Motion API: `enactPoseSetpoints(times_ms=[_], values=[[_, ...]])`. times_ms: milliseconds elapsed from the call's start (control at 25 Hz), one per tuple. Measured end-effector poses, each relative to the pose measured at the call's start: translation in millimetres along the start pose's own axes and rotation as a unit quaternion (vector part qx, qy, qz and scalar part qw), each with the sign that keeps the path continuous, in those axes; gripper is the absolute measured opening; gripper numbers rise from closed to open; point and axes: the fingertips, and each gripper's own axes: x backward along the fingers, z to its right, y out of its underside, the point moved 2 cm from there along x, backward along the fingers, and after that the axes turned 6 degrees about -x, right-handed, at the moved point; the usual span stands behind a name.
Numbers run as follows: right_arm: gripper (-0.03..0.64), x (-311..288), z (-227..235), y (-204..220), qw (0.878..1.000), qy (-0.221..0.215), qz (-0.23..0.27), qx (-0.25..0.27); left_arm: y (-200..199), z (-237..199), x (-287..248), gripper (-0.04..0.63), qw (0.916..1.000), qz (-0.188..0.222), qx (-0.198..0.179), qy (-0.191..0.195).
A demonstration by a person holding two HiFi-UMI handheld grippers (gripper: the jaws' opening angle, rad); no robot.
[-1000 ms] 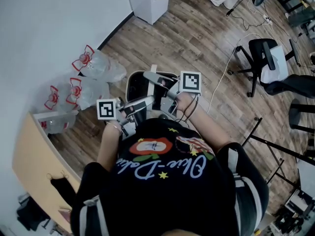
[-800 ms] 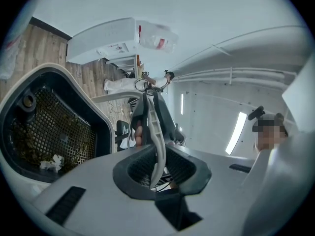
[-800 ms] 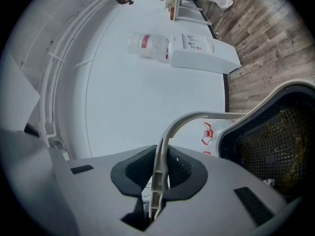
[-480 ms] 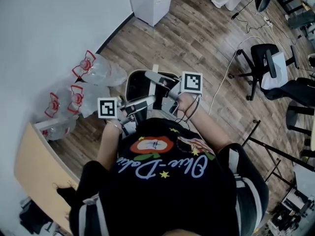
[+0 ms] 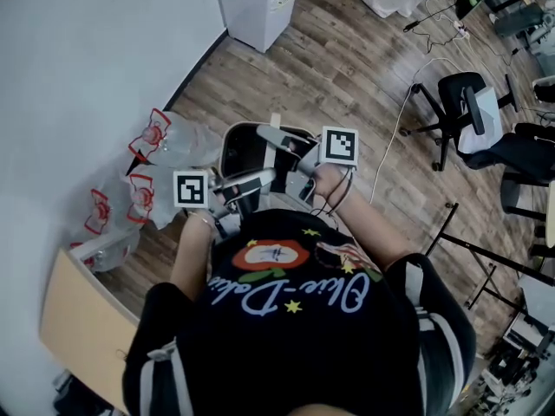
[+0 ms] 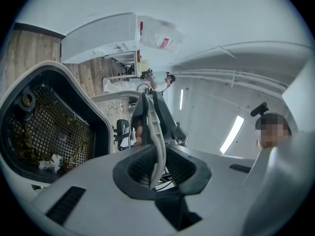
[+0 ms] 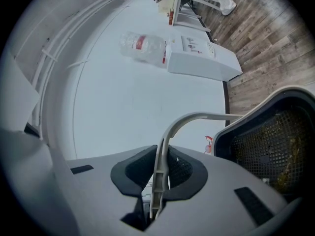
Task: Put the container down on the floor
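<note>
The container (image 5: 236, 150) is a white bin with a dark mesh basket inside, held up in front of the person's body over the wooden floor. In the left gripper view the container (image 6: 49, 127) hangs at the left, with dry bits in its mesh. Its pale curved handle (image 6: 156, 132) runs between the pads of my left gripper (image 6: 158, 167), which is shut on it. My right gripper (image 7: 158, 173) is shut on the same handle (image 7: 167, 136), with the container (image 7: 275, 141) at its right. In the head view the left gripper (image 5: 257, 178) and right gripper (image 5: 283, 144) meet above the bin.
Clear plastic bags with red print (image 5: 160, 137) lie against the white wall at the left. A white cabinet (image 5: 256, 3) stands ahead. Office chairs (image 5: 473, 102), cables (image 5: 399, 128) and stand legs (image 5: 486, 254) fill the right. A pale wooden tabletop (image 5: 82, 332) sits at the lower left.
The head view has drifted a little, so the bags and tabletop sit lower and further right in the picture. Both grippers keep the same hold on the handle.
</note>
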Motion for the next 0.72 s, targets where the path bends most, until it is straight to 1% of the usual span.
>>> enactPoseSetpoints(times_ms=[200,400,600,720], values=[[0.041,-1.8,-4.1,-1.1,1.0,0.003,0.005,0.008,-3.2,2.3,1.5,0.048,1.0,-0.007,-0.006,-0.002],[0.041,-4.1,-9.6,-0.8,1.0,0.001,-0.003,0.011,-5.3,6.9,1.4,0.048,1.0,0.001,-0.009,0.001],[0.041,-54.1,-7.3,-0.9,1.0,0.011,-0.015,0.014,-37.0,-3.9,37.3,0.048,0.9999,0.008,-0.009,0.006],[0.041,-66.7,-8.1,-0.9,0.999,0.019,-0.023,0.02,-44.4,-6.7,45.1,0.048,0.9998,0.016,-0.008,0.005]])
